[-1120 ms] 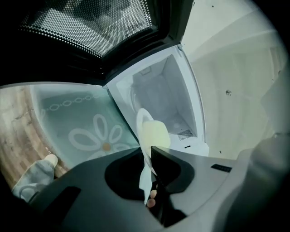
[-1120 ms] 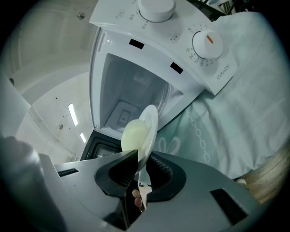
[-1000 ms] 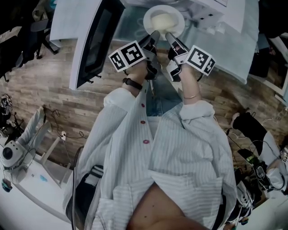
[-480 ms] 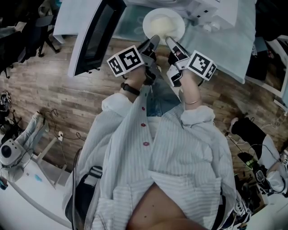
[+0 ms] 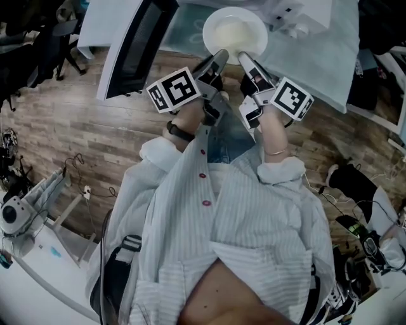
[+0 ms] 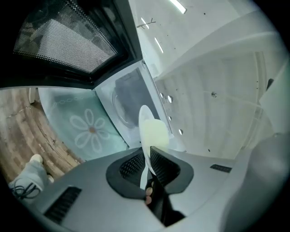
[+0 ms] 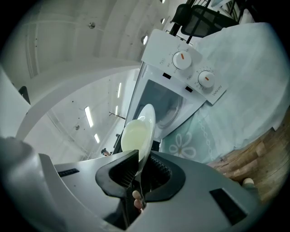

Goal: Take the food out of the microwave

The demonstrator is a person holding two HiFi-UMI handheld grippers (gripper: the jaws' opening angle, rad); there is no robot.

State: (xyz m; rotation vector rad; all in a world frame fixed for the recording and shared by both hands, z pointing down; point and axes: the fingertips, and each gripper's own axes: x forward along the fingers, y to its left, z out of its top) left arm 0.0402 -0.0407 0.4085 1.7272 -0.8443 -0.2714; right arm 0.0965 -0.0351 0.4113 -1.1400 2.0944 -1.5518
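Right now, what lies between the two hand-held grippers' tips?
Only the near rim of the white plate of pale food, in the head view. The left hand-held gripper and the right hand-held gripper clamp it, jaws having just closed further.

wood plank floor (image 5: pixel 76 127), floral tablecloth (image 6: pixel 86 129), ceiling strip lights (image 7: pixel 89 117)

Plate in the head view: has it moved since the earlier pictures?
Yes. The plate now looks larger and reaches nearer the cloth's front edge, so it has come up and out from the microwave.
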